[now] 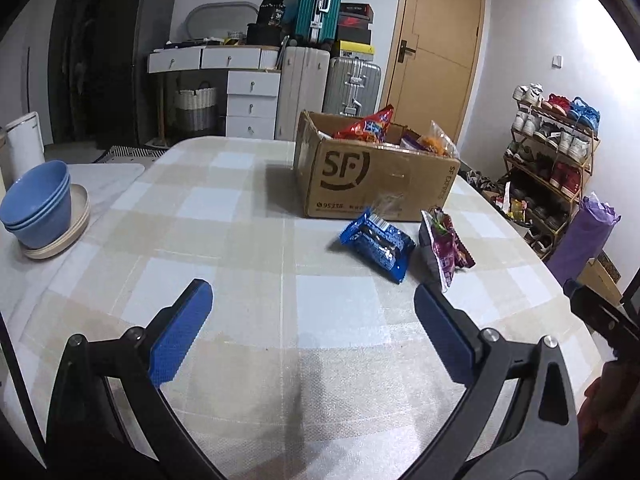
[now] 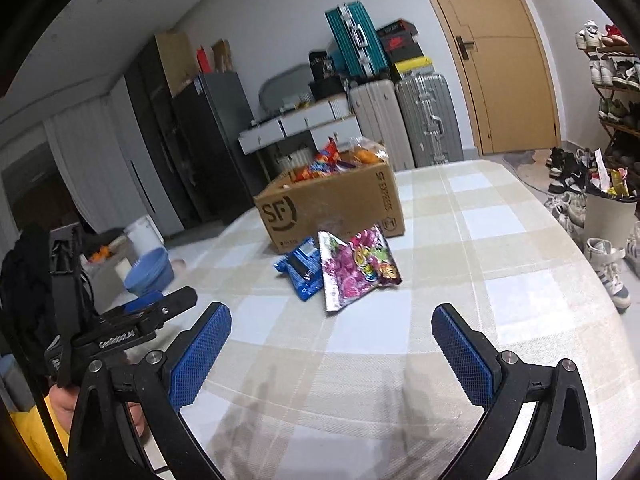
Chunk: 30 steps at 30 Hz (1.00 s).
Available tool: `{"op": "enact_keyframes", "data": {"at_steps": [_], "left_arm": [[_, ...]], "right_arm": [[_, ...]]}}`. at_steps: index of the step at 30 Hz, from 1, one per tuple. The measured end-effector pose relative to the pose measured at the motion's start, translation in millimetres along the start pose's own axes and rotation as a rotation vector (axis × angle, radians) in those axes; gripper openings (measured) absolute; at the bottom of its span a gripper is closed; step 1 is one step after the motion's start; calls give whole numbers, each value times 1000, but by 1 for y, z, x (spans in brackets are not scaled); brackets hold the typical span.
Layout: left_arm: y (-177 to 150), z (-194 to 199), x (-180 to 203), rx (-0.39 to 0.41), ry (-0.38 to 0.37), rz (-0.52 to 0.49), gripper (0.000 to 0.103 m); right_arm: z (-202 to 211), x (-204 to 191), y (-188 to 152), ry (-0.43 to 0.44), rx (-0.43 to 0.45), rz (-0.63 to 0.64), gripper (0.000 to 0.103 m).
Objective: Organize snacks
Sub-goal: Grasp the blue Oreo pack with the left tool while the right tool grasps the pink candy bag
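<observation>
Both grippers, left gripper (image 1: 312,312) and right gripper (image 2: 332,336), hang spread and empty, so approach the pink packet (image 2: 360,266) low, pinching its edge before lifting toward the cardboard box (image 2: 332,204).

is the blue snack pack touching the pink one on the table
Touching. The right wrist view shows the pink snack bag with its left edge lying over the blue snack pack, no tablecloth visible between them.

A cardboard box (image 1: 376,176) stands on the worktop (image 1: 248,240) toward its far side, with snack packets (image 1: 370,126) inside it. Just before the box lie two packets side by side, the cookie pack (image 1: 378,246) left of the candy bag (image 1: 446,248). A stack of bowls (image 1: 38,204) sits on plates (image 1: 78,220) at the worktop's left edge.
</observation>
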<state>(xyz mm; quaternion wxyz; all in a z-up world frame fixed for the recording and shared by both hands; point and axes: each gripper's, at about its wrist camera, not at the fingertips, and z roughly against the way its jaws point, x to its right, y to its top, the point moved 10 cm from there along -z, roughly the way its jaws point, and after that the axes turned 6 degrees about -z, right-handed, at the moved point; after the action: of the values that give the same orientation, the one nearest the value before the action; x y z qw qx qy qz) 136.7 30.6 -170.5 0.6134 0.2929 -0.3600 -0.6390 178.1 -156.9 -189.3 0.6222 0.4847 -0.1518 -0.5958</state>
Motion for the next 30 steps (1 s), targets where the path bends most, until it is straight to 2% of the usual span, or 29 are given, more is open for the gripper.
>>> {"op": "enact_keyframes", "data": {"at_steps": [4,6,8,13,17,20,21,25,27,30], "left_arm": [[-1,-18,4,-35,-3,-7,101],[2,-37,8,-68,2,-25,101],[8,-53,13,-86,-15,-32,101],[21,-95,30,-142,-47,-40,101],[24,-115,33,-157,-53,-29,101],[26,-123,33,-168,-53,-17,101],[26,-126,33,-170,-53,-12,101],[24,-138,37,-191,-52,-16,101],[24,-143,40,-198,-46,-28,101],[24,-149,40,-209,-32,-32,101]], "right_arm": [[-31,3,15,3,-81,28,102],[-54,7,25,4,-105,46,102],[-80,12,29,4,-164,46,102],[-142,26,32,-24,-277,46,102],[-170,31,24,-26,-340,53,101],[-173,34,25,11,-330,16,87],[-175,34,22,43,-345,-8,74],[-171,33,23,87,-333,-40,68],[-166,35,27,126,-313,-66,54],[-162,37,28,140,-307,-85,53]]}}
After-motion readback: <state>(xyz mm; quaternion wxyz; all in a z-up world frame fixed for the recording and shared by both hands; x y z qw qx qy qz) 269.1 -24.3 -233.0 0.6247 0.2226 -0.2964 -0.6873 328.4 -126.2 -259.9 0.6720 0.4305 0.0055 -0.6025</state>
